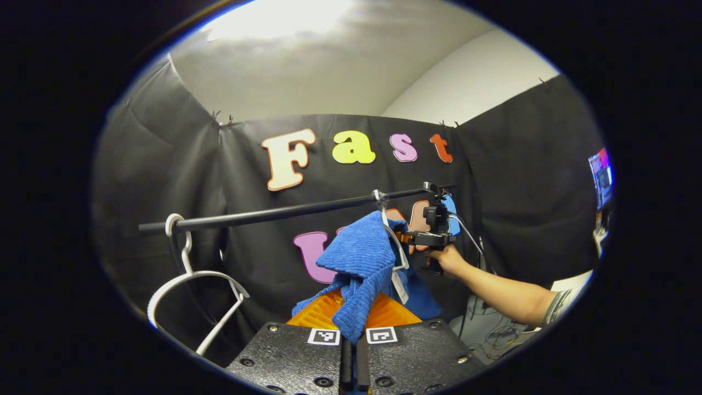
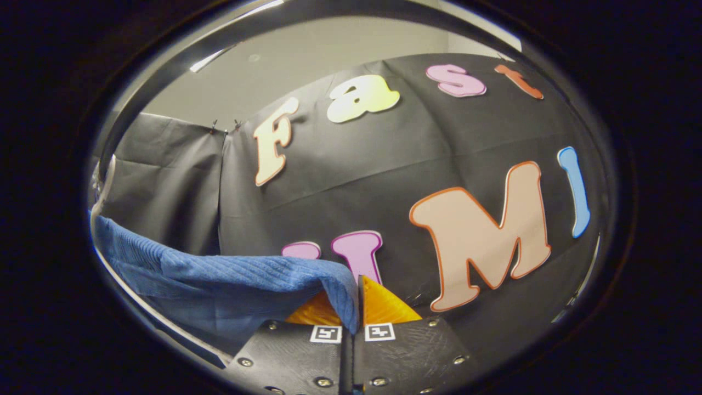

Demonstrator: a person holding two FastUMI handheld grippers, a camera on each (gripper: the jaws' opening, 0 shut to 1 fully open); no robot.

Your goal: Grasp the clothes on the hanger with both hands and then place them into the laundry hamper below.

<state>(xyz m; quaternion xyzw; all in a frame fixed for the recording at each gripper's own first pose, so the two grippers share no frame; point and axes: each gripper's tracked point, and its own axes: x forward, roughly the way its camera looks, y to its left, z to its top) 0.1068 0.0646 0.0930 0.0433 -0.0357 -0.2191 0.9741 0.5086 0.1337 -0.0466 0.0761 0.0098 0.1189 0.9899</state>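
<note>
Left tool (image 1: 351, 315): fingers closed tight on a hanging fold of the blue cloth (image 1: 359, 258), at 6 o'clock of left gripper view.
Right tool (image 2: 354, 307): fingers pinched together on cloth edge (image 2: 343, 299); also seen at 3 o'clock of cloth (image 1: 433, 227), w/ a hand (image 1: 447, 259) on it.
Cloth: draped on white hanger (image 1: 394, 236) on black rail (image 1: 285, 211).
Spare hanger (image 1: 189, 285): empty, 9 o'clock end of rail.
</note>
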